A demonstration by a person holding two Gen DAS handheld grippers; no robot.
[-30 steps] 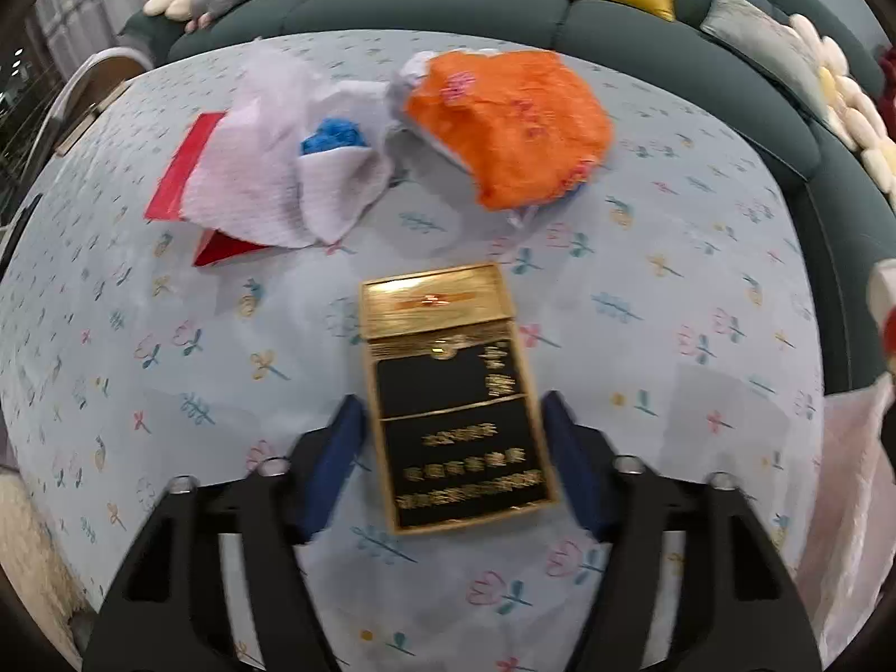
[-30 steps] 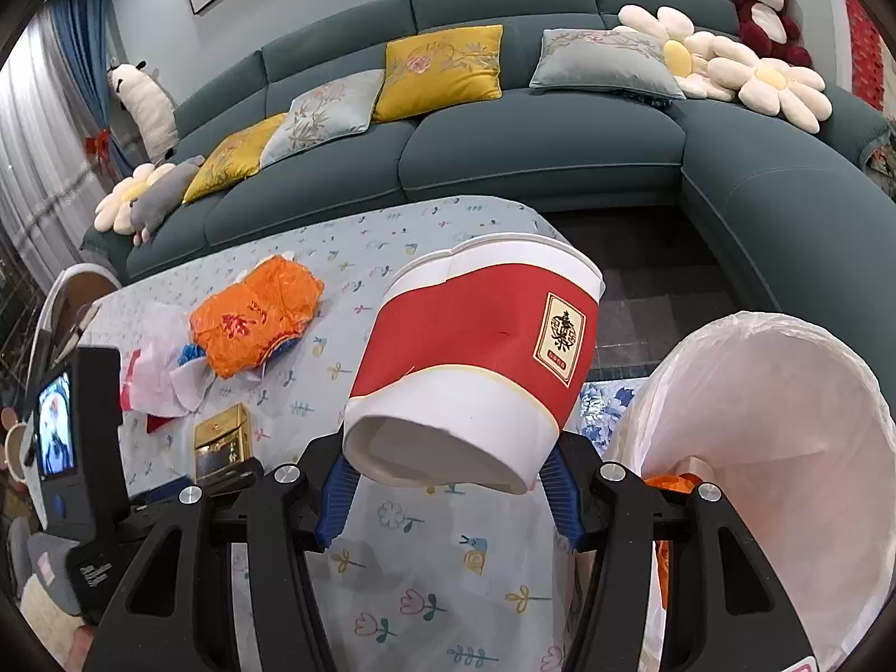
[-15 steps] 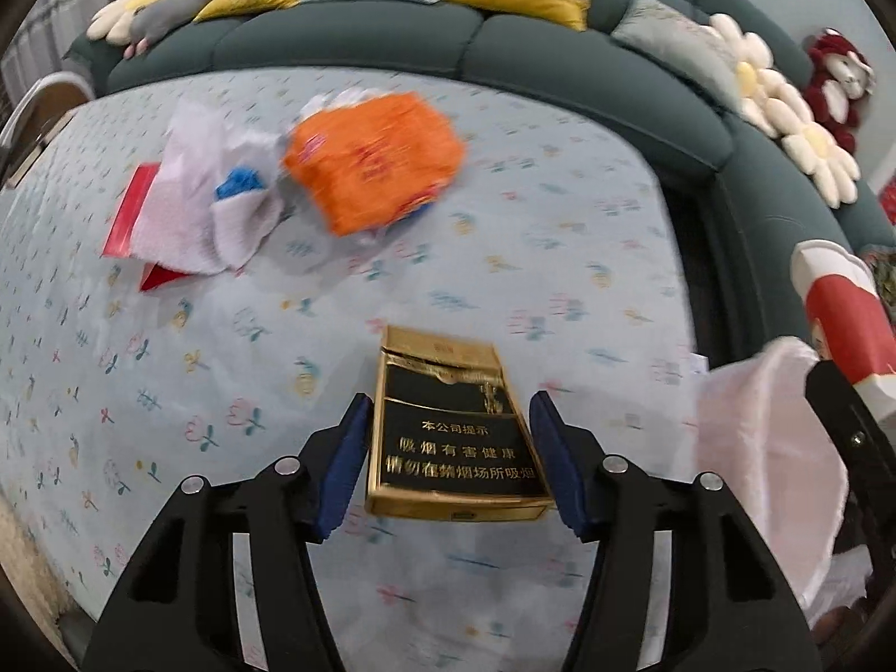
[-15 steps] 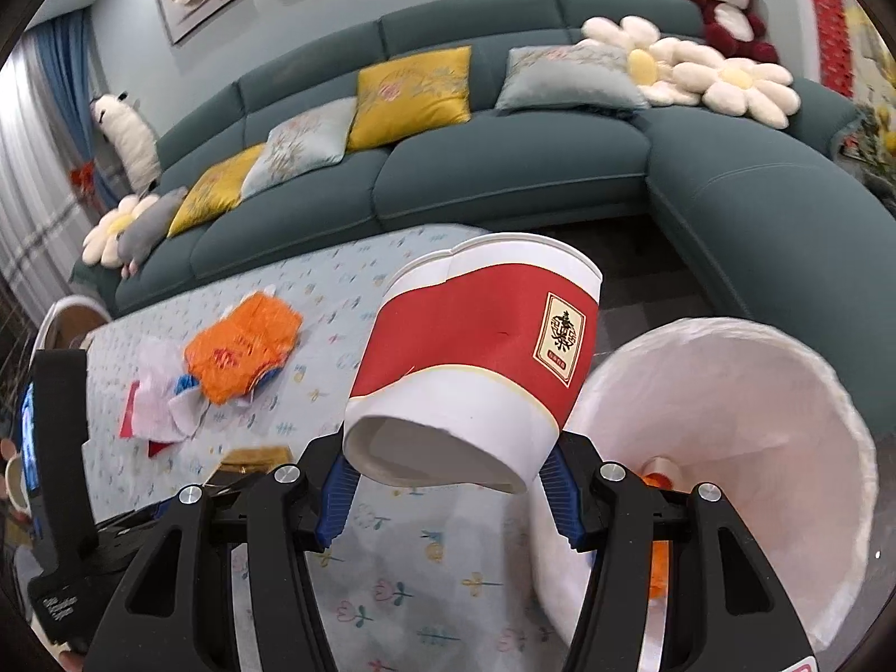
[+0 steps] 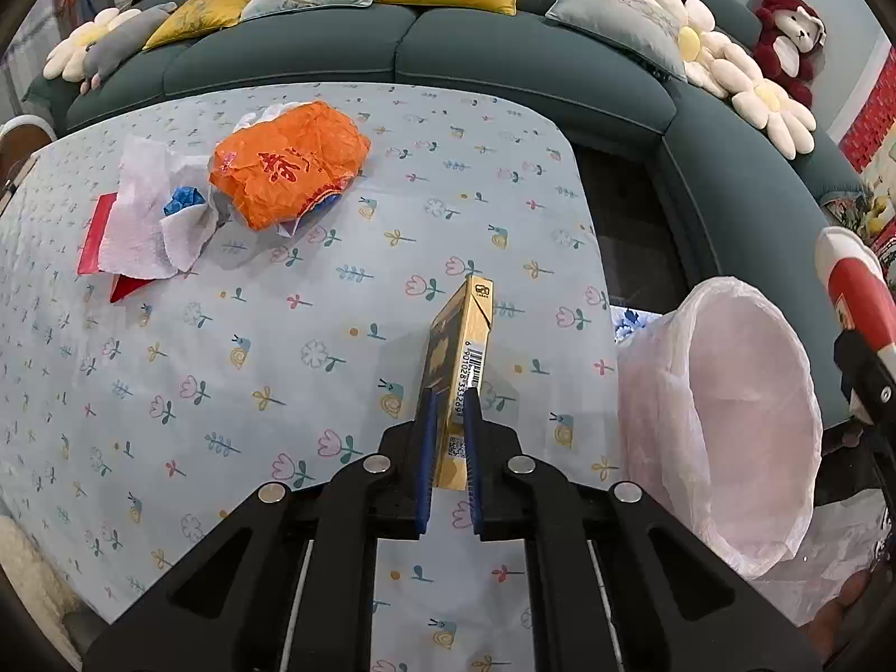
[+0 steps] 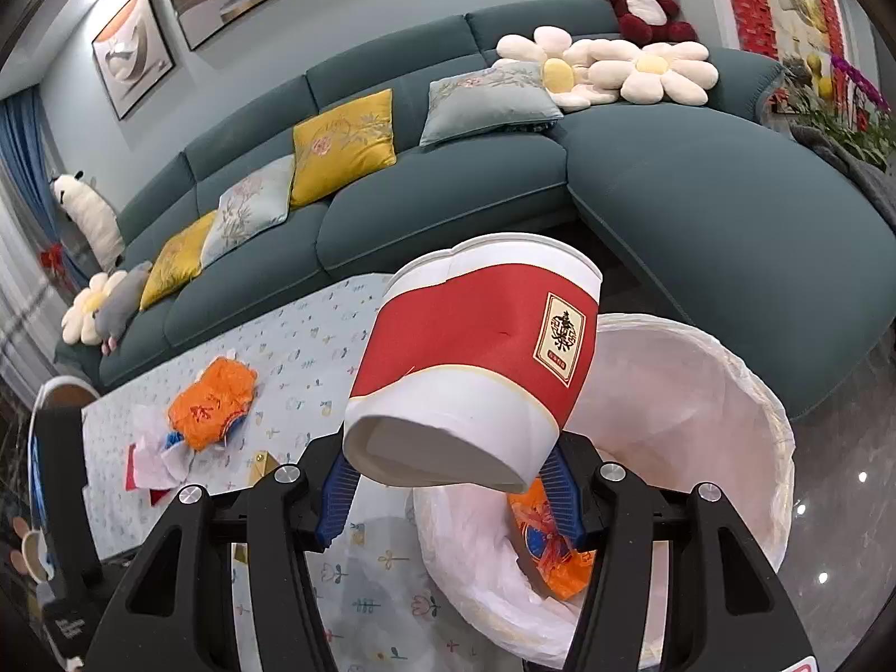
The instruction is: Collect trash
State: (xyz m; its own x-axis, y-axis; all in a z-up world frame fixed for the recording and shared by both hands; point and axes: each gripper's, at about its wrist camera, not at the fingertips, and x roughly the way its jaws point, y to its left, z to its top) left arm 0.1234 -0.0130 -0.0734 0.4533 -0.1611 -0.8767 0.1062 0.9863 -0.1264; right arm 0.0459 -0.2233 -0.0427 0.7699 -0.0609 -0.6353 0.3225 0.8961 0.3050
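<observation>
My left gripper [image 5: 448, 397] holds a gold and black cigarette box [image 5: 462, 330] edge-on above the floral table [image 5: 168, 392]; its jaws are closing, and the blue pads press on the box's flat faces. My right gripper [image 6: 448, 481] is shut on a red and white paper cup [image 6: 476, 347], tilted over the bin [image 6: 700, 392] lined with a white bag. Orange crumpled trash [image 6: 543, 532] lies inside the bin. In the left wrist view the bin [image 5: 728, 420] stands off the table's right edge, with the cup [image 5: 857, 291] above it.
On the table's far left lie an orange plastic bag [image 5: 285, 162], crumpled white tissue [image 5: 145, 224] with something blue in it, and a red packet [image 5: 92, 235] beneath. A teal sofa [image 5: 504, 50] with cushions wraps around the back and right.
The cigarette box went from lying flat between wide jaws to being pinched edge-on and lifted off the table, toward the bin. The right gripper carried the cup over the bin's mouth.
</observation>
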